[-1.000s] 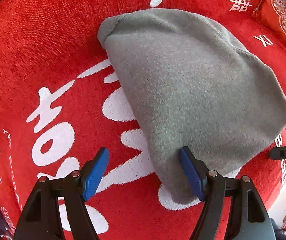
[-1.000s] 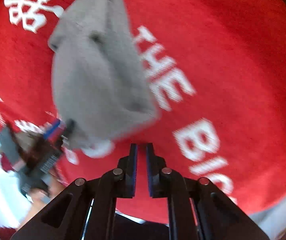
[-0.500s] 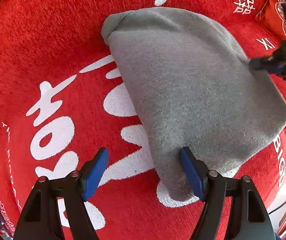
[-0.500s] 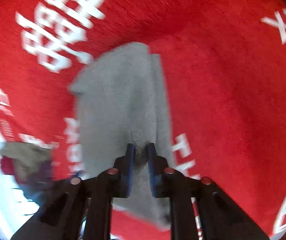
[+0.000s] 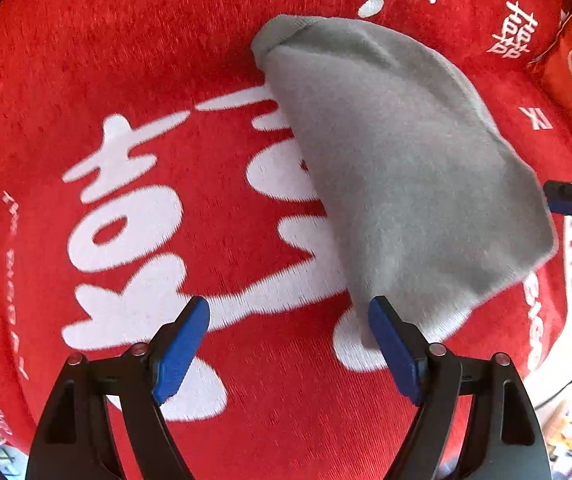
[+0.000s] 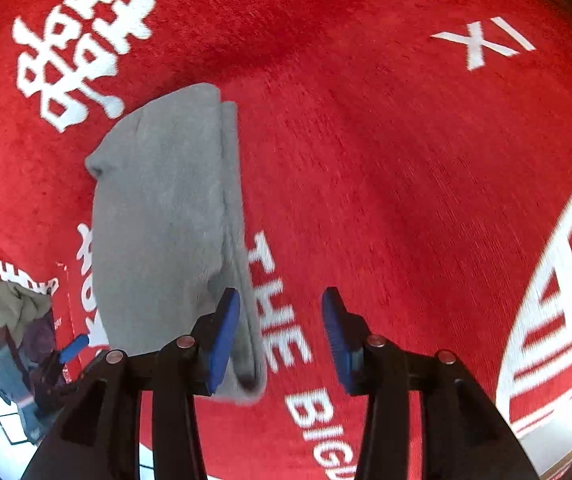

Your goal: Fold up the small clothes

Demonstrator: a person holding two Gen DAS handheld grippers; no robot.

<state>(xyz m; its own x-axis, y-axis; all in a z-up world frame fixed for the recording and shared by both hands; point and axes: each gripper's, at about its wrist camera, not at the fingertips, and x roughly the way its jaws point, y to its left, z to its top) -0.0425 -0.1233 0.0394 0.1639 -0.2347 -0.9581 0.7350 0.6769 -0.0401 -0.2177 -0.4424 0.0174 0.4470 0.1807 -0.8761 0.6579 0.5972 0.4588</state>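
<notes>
A small grey garment [image 5: 405, 176], folded over into a rounded wedge, lies flat on a red cloth [image 5: 146, 60] printed with white characters. In the left wrist view it fills the area from twelve to four o'clock.

The left gripper [image 5: 289, 344] hovers at six o'clock, its jaws spread wide and empty; the right-hand blue pad sits just at the garment's near corner.

In the right wrist view the garment runs from eleven to seven o'clock. The right gripper [image 6: 282, 332] has its jaws opening, with only red cloth between them; the left pad is just beside the garment's edge.

Risk, as a judgement: either pad so close to an edge could snag the soft layers and pull the fold open as the hand moves.

No container is visible. A loose heap of other clothes [image 6: 2, 308] lies at eight o'clock in the right view.
</notes>
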